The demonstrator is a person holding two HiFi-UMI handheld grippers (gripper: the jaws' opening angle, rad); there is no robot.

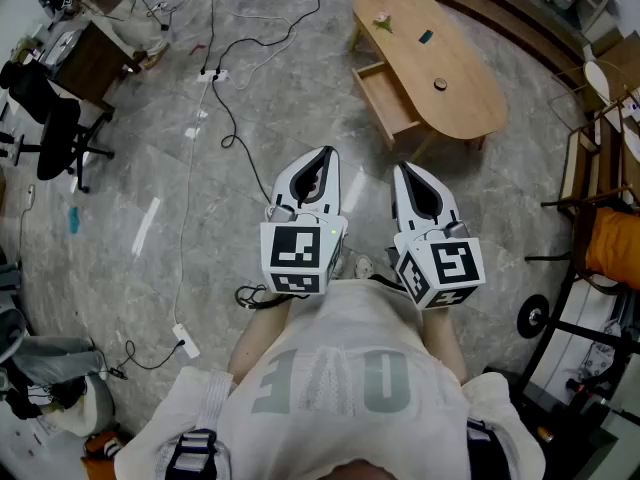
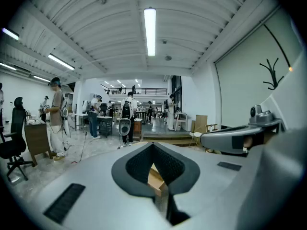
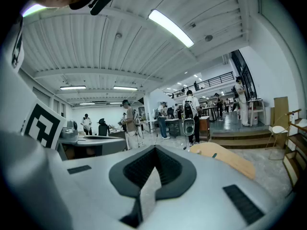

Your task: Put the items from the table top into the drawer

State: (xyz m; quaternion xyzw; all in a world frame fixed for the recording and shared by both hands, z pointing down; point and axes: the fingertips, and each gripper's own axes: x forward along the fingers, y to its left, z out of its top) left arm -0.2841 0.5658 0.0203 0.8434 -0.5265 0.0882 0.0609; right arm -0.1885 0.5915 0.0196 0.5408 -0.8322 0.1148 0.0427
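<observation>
The oval wooden table [image 1: 470, 93] stands on the far side of the floor, well ahead of both grippers. Its drawer [image 1: 388, 100] is pulled open on the near left side. On the top lie a small pinkish item [image 1: 383, 23], a dark teal item [image 1: 426, 36] and a small round dark item [image 1: 440, 84]. My left gripper [image 1: 325, 154] and right gripper [image 1: 403, 168] are held side by side close to the body, both shut and empty. Part of the table [image 3: 228, 158] shows in the right gripper view, beyond the shut right gripper [image 3: 155, 149]. The left gripper [image 2: 153, 144] shows shut too.
Black cables [image 1: 230, 118] and a power strip [image 1: 185, 341] trail over the grey floor to the left. An office chair [image 1: 55, 128] stands at far left. A wooden chair [image 1: 590, 173] with an orange cushion [image 1: 612, 243] is on the right. People [image 2: 56, 119] stand in the background.
</observation>
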